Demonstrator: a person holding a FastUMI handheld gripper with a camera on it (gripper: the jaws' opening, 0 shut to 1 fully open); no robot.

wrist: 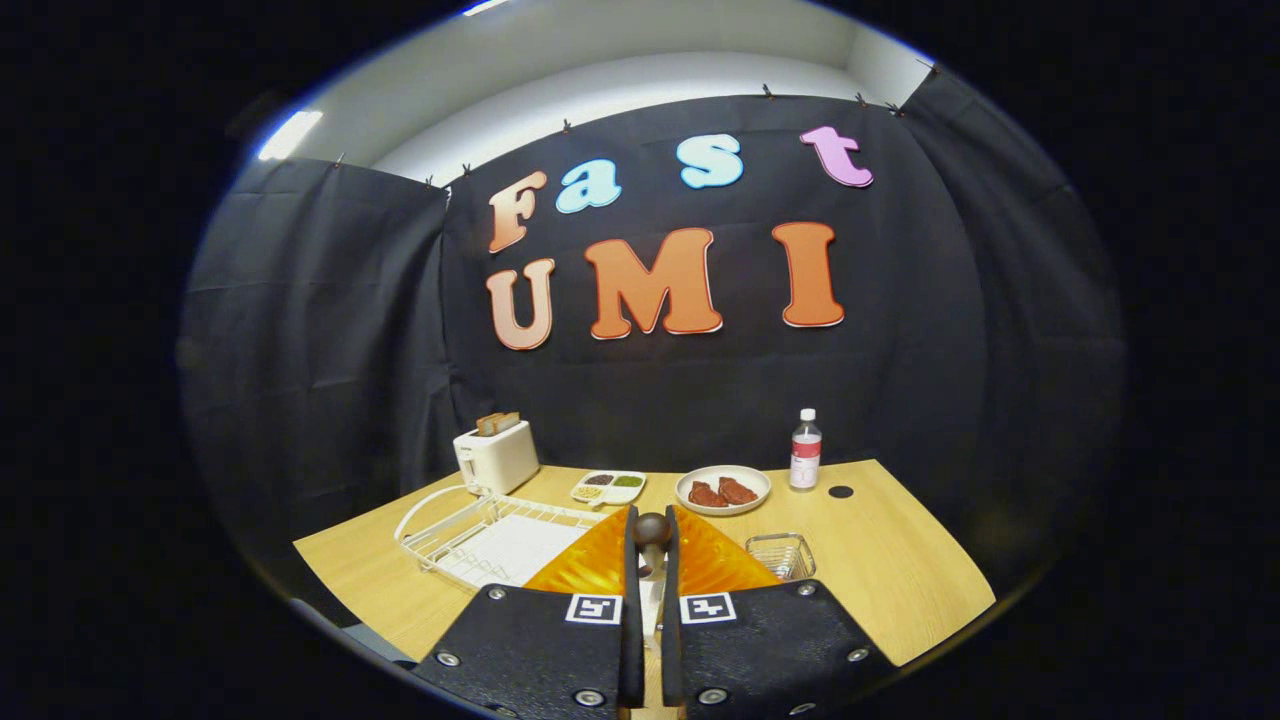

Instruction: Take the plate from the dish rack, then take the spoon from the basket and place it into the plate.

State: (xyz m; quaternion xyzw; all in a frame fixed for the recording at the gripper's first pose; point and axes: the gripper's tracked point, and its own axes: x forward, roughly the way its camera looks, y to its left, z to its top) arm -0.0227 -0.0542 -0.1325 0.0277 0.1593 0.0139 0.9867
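Note:
My gripper (651,515) is shut on the spoon (652,530). The spoon's dark, rounded end sticks up between the fingertips, and its pale handle runs back down between the fingers (631,580). Directly under and ahead of the fingers lies the orange ribbed plate (585,570) on the wooden table, showing on both sides of the fingers. The white wire dish rack (440,515) stands to the left of the plate with nothing upright in it. The small wire basket (781,555) sits just right of the plate.
At the back of the table (900,570) stand a white toaster (496,458) with toast, a small divided dish of condiments (608,487), a pale plate with meat pieces (723,489) and a clear bottle (805,451). The table's edge runs close on the right.

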